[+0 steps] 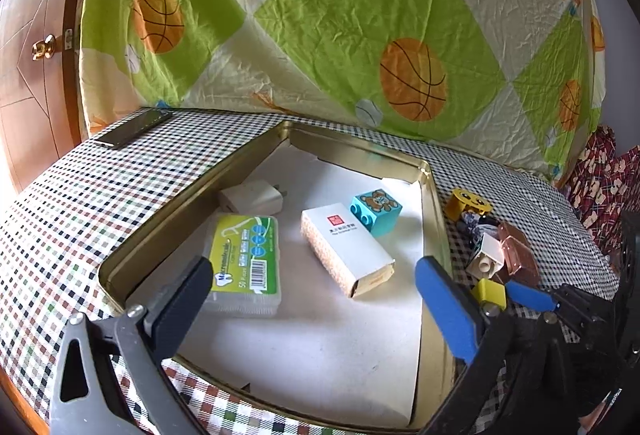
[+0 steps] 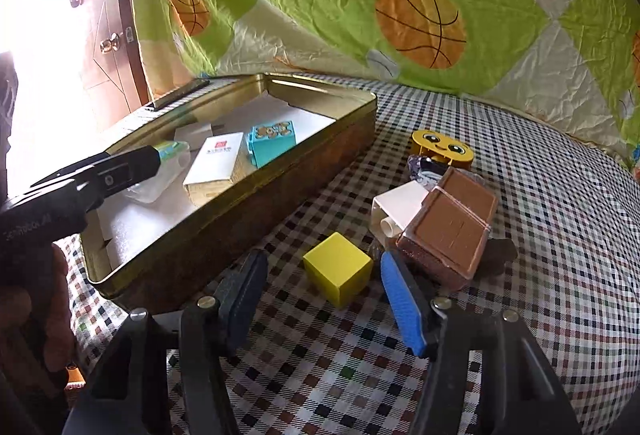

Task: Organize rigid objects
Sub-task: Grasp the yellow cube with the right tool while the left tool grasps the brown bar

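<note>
Yellow cube dead ahead of our right claw, jaws either side and not yet touching.

We have the right gripper [image 2: 324,301] angled down at the yellow cube [image 2: 338,269], which sits on the checked cloth [image 2: 540,275] just beyond the fingertips and between their lines, one corner turned towards us; the jaws stand part open, holding nothing. A cube has no long axis to fuss over, so a short push forward looks enough. Our left gripper [image 1: 314,281] hangs wide open and empty over the gold tin [image 1: 168,211], so the right is plainly nearer. The right wrist view shows the cube's clear gap from the brown box [image 2: 452,227] and white brick [image 2: 400,209]; the left wrist view shows the tin's contents properly: floss box [image 1: 246,263], white carton [image 1: 346,249], teal bear brick [image 1: 376,211].
</note>
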A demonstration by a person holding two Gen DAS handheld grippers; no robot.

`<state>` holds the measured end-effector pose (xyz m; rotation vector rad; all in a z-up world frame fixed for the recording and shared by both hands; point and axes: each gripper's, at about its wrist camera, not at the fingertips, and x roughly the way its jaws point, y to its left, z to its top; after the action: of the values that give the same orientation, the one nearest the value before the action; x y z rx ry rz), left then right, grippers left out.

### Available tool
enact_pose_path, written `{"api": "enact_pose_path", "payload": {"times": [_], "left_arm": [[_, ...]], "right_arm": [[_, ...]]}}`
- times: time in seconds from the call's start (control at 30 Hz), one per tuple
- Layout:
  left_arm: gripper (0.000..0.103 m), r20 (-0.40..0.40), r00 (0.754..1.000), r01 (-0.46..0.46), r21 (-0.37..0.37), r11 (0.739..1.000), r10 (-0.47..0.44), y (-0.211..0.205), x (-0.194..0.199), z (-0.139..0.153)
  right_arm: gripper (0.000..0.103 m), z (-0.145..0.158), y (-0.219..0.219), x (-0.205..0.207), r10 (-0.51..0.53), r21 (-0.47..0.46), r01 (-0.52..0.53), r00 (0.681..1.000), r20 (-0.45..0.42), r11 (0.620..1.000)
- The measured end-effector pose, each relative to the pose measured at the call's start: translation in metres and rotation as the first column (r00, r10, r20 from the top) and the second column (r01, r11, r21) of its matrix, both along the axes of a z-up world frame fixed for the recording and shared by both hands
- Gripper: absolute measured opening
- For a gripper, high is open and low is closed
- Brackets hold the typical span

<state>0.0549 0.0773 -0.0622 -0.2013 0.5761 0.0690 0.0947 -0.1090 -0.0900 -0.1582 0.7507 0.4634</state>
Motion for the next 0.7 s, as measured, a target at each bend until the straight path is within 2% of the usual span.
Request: {"api": "enact_pose_path", "payload": {"times": [0.07, 0.17, 0.23, 0.37, 0.47, 0.57, 0.7], "left_arm": [[0.103, -0.001, 1.000, 0.001, 0.004, 1.000, -0.001, -0.001, 0.000, 0.000], [0.103, 0.004, 1.000, 0.004, 0.009, 1.000, -0.004, -0.002, -0.001, 0.001], [0.103, 0.012, 1.000, 0.008, 0.011, 1.000, -0.008, -0.004, -0.002, 0.003], [0.103, 0.026, 0.999, 0.021, 0.023, 1.000, -0.022, -0.014, -0.001, 0.009], [0.103, 0.036, 0.998, 0.047, 0.037, 0.998, -0.048, -0.028, 0.001, 0.015], [0.103, 0.049, 0.995, 0.082, 0.052, 0.995, -0.085, -0.047, 0.003, 0.022], [0.103, 0.062, 0.988, 0.139, 0.081, 0.987, -0.145, -0.079, 0.008, 0.029]], "right_arm": [[0.057, -0.005, 0.002, 0.005, 0.007, -0.003, -0.007, 0.999, -0.038, 1.000], [0.040, -0.009, 0.001, 0.011, -0.009, -0.003, 0.008, 0.998, -0.070, 1.000], [0.040, -0.008, -0.001, 0.009, 0.004, 0.023, -0.002, 0.998, -0.068, 1.000], [0.040, 0.005, -0.013, -0.007, -0.017, 0.074, 0.015, 0.999, 0.034, 0.997], [0.040, 0.016, -0.032, -0.017, -0.071, 0.117, 0.059, 0.993, 0.099, 0.991], [0.040, 0.030, -0.056, -0.021, -0.158, 0.141, 0.136, 0.973, 0.165, 0.981], [0.040, 0.042, -0.085, -0.014, -0.271, 0.124, 0.249, 0.936, 0.224, 0.961]]}}
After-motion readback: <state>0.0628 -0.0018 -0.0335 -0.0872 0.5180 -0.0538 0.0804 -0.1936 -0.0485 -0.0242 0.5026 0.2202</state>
